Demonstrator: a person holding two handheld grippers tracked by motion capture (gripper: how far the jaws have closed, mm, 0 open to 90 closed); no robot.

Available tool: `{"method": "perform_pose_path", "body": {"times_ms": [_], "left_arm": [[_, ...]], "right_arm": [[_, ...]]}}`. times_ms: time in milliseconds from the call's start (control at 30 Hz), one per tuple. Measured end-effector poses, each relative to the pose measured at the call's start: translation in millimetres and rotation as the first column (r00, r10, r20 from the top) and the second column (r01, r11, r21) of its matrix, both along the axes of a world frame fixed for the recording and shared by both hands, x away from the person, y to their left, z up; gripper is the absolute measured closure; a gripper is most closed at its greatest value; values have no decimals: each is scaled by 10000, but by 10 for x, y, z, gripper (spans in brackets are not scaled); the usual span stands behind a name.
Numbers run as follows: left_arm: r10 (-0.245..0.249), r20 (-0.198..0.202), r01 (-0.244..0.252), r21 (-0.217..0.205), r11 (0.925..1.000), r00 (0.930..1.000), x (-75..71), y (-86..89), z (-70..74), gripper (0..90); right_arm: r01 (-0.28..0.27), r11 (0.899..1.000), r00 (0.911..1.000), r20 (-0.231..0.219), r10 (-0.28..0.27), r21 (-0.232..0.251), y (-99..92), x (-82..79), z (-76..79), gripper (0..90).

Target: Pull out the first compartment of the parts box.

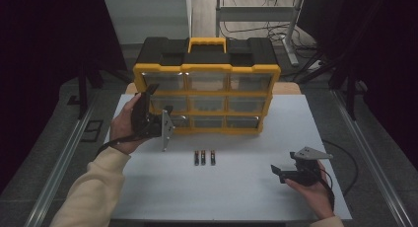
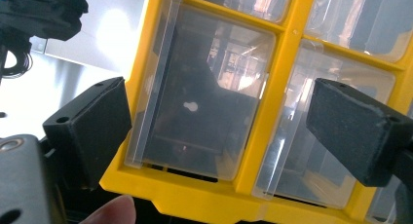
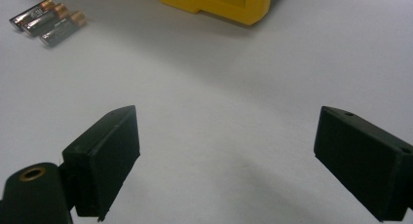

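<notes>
A yellow-and-black organizer point(image 1: 206, 67) with clear drawers stands upright at the back of the white table point(image 1: 246, 197). My left gripper point(image 1: 158, 101) is open at its lower left corner. In the left gripper view the left gripper point(image 2: 221, 131) has one jaw on either side of a clear drawer point(image 2: 204, 92), which looks empty. Three batteries point(image 1: 204, 157) lie side by side in front of the organizer. My right gripper point(image 1: 284, 163) hovers open low over the table at the front right. The right gripper point(image 3: 224, 151) has nothing between its jaws, and the batteries point(image 3: 48, 22) lie far off to its upper left.
The organizer's yellow carry handle point(image 1: 207, 41) is on top. A metal table frame and cables point(image 1: 276, 24) stand behind on the floor. Rails point(image 1: 64, 158) run along both sides of the table. A thumb point(image 2: 109, 212) shows at the bottom of the left gripper view.
</notes>
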State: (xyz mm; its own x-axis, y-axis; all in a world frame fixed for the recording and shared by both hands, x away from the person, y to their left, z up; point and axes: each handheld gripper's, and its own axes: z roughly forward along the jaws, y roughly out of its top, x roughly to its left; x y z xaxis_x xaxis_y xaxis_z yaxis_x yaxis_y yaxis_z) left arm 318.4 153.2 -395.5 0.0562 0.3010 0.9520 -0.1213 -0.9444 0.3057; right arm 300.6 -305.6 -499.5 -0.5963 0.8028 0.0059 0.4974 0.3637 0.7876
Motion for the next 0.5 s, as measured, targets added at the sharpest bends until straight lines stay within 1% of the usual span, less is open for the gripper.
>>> {"method": "perform_pose_path", "body": {"times_ms": [200, 333, 500], "left_arm": [[60, -30, -60, 82, 9999, 10000, 48, -6, 30, 99], [41, 30, -41, 119, 9999, 10000, 75, -21, 47, 100], [135, 85, -136, 134, 9998, 9999, 106, -25, 63, 101]], "right_arm": [[10, 10000, 10000, 5, -10, 6, -2, -1, 2, 98], [7, 10000, 10000, -1, -7, 2, -2, 0, 0, 98], [12, 10000, 10000, -6, -12, 4, -3, 0, 0, 98]]}}
